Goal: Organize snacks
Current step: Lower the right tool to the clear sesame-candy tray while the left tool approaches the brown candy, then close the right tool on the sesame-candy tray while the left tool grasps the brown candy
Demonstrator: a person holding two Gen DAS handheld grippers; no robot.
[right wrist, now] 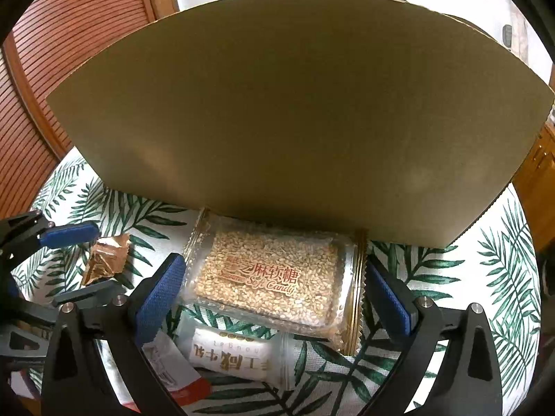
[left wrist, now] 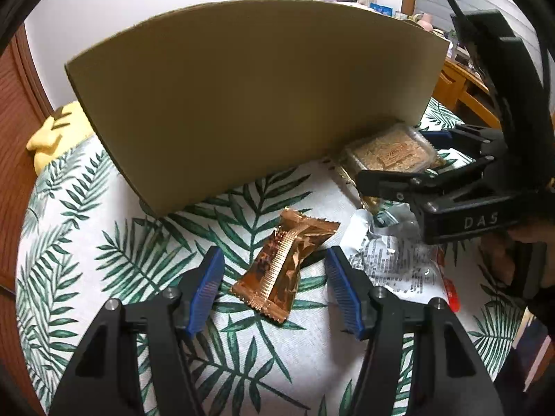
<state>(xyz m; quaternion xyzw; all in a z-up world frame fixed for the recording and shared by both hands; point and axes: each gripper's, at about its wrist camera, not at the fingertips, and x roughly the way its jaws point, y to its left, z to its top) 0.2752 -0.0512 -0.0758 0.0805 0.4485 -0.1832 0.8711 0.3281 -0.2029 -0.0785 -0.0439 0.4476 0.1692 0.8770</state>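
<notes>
A gold-brown foil snack packet lies on the leaf-print cloth, between the fingers of my open left gripper, which straddles it without touching. It also shows in the right wrist view. A clear packet of sesame soft candy lies against the foot of a cardboard box wall. My open right gripper straddles it, jaws apart on both sides. In the left wrist view the right gripper sits over that candy packet. A white nougat packet lies just below the candy.
The cardboard box wall stands tall at the back. A crumpled white printed wrapper and a red-and-white packet lie between the grippers. A yellow plush sits at the far left. Wooden furniture stands at the right.
</notes>
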